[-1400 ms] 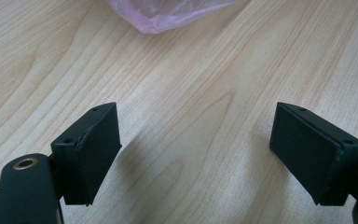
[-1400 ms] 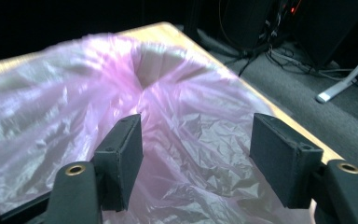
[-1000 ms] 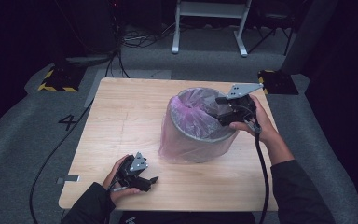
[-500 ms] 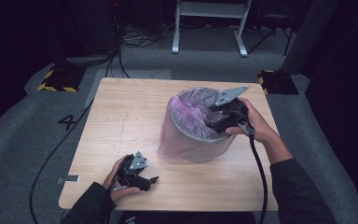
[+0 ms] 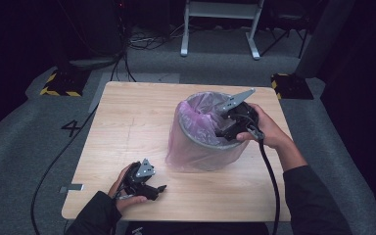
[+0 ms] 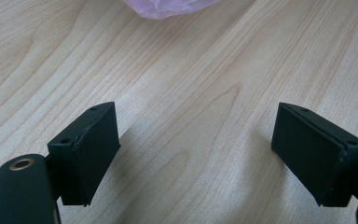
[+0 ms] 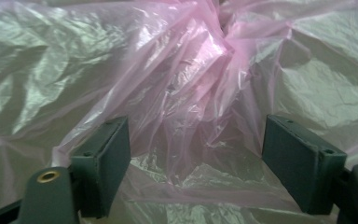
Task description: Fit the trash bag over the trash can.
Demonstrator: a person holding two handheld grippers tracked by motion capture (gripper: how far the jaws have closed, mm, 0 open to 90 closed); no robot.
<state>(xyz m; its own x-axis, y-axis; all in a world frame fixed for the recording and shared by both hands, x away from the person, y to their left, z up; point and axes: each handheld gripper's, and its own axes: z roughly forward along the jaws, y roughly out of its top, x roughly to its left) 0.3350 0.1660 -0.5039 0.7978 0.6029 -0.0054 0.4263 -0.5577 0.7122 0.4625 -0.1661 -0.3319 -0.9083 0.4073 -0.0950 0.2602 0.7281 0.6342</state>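
The bag (image 5: 198, 147) is a thin pink liner, draped inside the bin (image 5: 210, 139) and spilling down its outer wall to the table (image 5: 127, 112). The right gripper (image 5: 221, 128) dips over the bin's rim from the right side, nose angled down into the opening. In the right gripper view its jaws stand wide apart, with crumpled pink film (image 7: 186, 93) bunched just ahead of and between them, but neither pad presses on it: the grip is released. Those jaws have just been opening, and against the earlier high views the gripper now sits lower and further in over the rim. My reading is that it has pushed the liner down into the bin and let go, or is spreading its jaws for a fresh pinch of film deeper in.

The left gripper (image 5: 149, 188) rests near the table's front edge, well apart from the bin, jaws spread over bare wood and holding nothing; a pink fringe of bag (image 6: 168, 7) lies just beyond its tips.
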